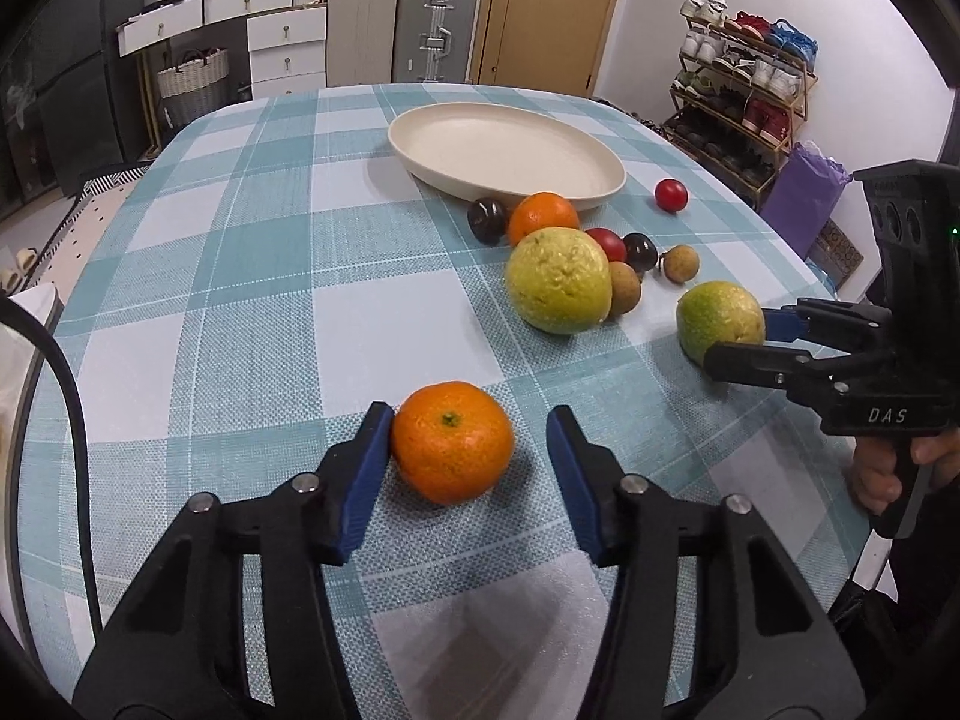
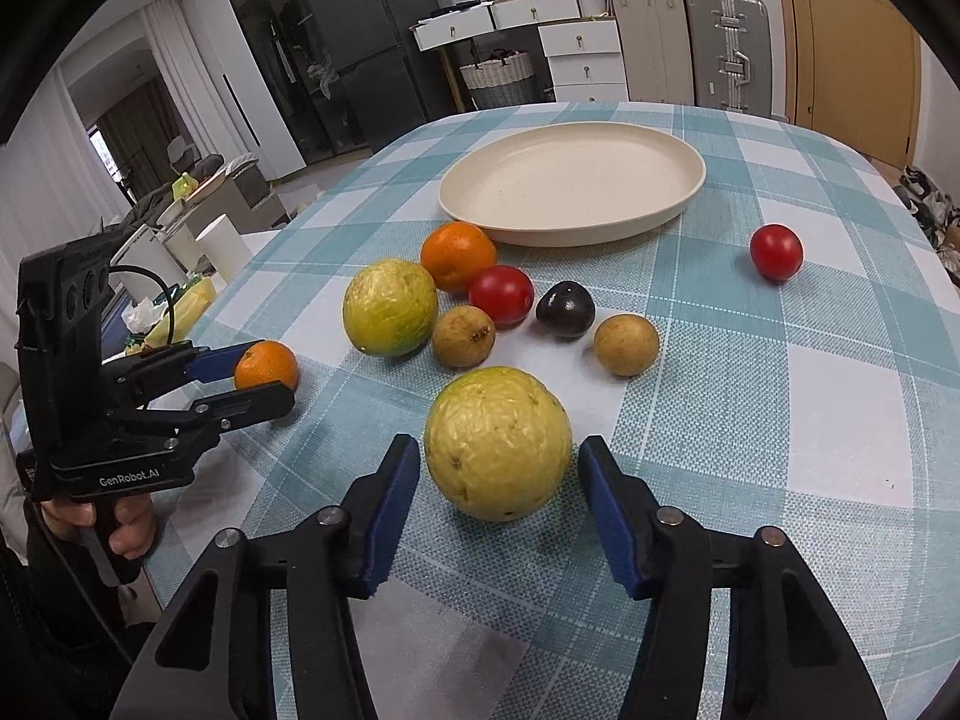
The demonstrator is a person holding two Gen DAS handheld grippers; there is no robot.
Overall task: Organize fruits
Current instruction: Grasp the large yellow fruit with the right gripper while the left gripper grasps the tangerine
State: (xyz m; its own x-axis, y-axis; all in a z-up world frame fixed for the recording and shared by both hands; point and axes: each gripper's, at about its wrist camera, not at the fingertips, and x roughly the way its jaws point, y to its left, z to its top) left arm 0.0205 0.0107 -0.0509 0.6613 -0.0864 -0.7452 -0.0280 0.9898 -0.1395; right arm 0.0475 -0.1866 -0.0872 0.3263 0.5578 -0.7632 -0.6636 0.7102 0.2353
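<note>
Left gripper [image 1: 468, 456] on my left wrist view straddles a small mandarin [image 1: 453, 443]: one ribbed blue pad [image 1: 366, 480] touches its dimpled rind, the other pad stands clear across a gap, so I count nothing clamped yet. Beyond the tips lies a knobbly yellow-green guava [image 1: 558, 281], with a second mandarin [image 1: 543, 217], a dark glossy plum [image 1: 487, 219] and a smooth oval cream plate [image 1: 507, 150] farther out. Off to the right of my fingers, the right gripper [image 1: 735, 339] brackets a second guava [image 1: 720, 321] on the woven teal checked tablecloth [image 1: 240, 276].

Right gripper [image 2: 498, 480] on my right wrist view has that round, pitted guava [image 2: 498, 443] between its flat blue pads [image 2: 390, 504]; a thin slit shows on each side, so the jaws are part open and not pressing. Just ahead sit two matte brown longans [image 2: 463, 336], a shiny tomato [image 2: 501, 295] and a plum [image 2: 565, 307]; another tomato [image 2: 776, 252] lies alone far right. Left of my fingers, a hand [image 2: 123, 525] grips the left gripper [image 2: 264, 372] around the mandarin [image 2: 266, 363].
</note>
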